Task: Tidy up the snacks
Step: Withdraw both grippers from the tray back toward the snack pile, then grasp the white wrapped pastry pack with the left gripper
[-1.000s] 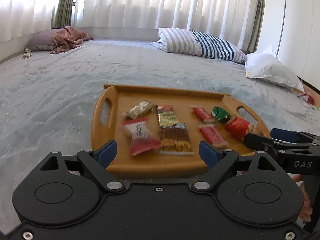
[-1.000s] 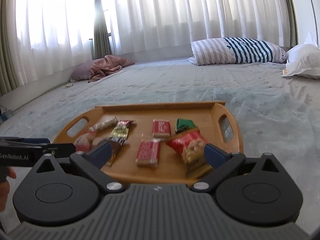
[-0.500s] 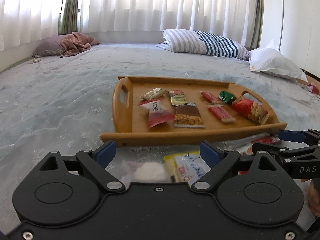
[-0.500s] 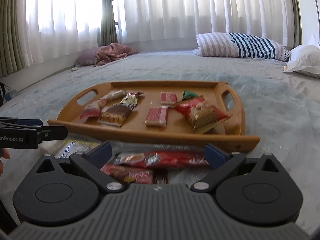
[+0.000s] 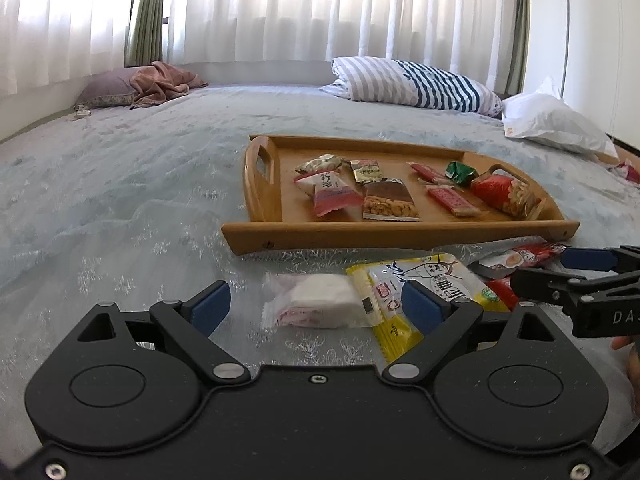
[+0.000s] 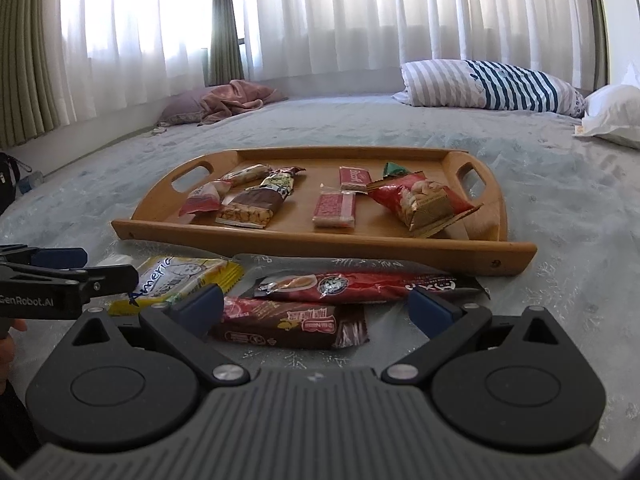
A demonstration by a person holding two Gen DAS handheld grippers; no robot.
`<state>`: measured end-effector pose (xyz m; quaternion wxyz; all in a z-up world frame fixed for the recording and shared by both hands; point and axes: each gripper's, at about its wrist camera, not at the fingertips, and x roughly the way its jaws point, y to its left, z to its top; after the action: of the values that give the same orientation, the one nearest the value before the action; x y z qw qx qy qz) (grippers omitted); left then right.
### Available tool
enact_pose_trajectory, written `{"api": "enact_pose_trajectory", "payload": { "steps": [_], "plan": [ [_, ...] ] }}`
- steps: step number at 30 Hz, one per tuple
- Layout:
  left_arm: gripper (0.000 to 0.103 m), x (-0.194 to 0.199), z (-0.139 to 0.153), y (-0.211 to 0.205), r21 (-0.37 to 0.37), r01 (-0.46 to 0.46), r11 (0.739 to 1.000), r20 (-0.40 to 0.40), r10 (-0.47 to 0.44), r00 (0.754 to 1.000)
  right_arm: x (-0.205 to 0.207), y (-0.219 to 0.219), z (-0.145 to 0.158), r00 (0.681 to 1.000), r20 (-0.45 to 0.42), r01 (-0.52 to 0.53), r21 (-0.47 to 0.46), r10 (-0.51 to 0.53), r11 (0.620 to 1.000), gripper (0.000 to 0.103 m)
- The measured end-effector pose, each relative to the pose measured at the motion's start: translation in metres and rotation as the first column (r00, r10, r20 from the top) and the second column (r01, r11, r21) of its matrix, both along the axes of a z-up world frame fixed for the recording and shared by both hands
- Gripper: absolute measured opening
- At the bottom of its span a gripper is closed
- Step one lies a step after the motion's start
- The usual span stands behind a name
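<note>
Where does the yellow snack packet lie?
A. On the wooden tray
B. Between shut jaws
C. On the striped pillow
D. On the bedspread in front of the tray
D: the yellow snack packet lies on the bedspread, outside the near rim of the wooden tray.

Two black handheld grippers with blue pads

Left gripper (image 5: 316, 306) – smooth black housing, round caps, silver screws; right gripper (image 6: 314, 310) – ribbed grey housing, white "DAS" lettering.

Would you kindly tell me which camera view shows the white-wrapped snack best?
The left wrist view: the white-wrapped snack lies whole and unobstructed on the bedspread. The right wrist view shows only a sliver behind the left tongs.
</note>
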<state>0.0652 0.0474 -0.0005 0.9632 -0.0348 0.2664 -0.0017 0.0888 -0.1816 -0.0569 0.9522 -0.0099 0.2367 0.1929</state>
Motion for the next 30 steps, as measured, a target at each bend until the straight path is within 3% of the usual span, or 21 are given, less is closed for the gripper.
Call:
{"api": "enact_pose_trajectory", "payload": {
  "steps": [5,10,14,18,22,30],
  "plan": [
    [0.095,0.001,-0.008,0.007,-0.059,-0.006,0.998,0.002,0.006,1.000,-0.001,0.002,-0.005,0.999,-0.005,-0.035,-0.006,0.035,0.999,0.103],
    [0.094,-0.001,-0.010,0.007,-0.057,0.001,0.998,0.014,0.000,1.000,-0.005,0.010,-0.010,0.997,0.013,-0.070,-0.049,0.070,0.996,0.103],
    [0.084,-0.003,-0.007,0.007,-0.066,0.022,0.998,0.013,-0.022,1.000,-0.007,0.018,-0.012,0.996,0.021,-0.085,-0.099,0.088,0.991,0.103],
    [0.070,-0.005,-0.005,0.004,-0.063,0.037,0.997,0.015,-0.036,0.999,-0.007,0.017,-0.013,0.996,0.022,-0.085,-0.091,0.087,0.992,0.103],
    [0.065,-0.008,-0.001,0.002,-0.036,0.038,0.999,0.020,-0.037,0.999,-0.007,0.017,-0.013,0.996,0.023,-0.082,-0.090,0.085,0.993,0.103],
    [0.065,-0.004,-0.004,0.011,-0.081,0.001,0.997,-0.015,-0.002,1.000,-0.009,0.019,-0.014,0.996,0.035,-0.074,-0.102,0.078,0.992,0.103]
  ]
}}
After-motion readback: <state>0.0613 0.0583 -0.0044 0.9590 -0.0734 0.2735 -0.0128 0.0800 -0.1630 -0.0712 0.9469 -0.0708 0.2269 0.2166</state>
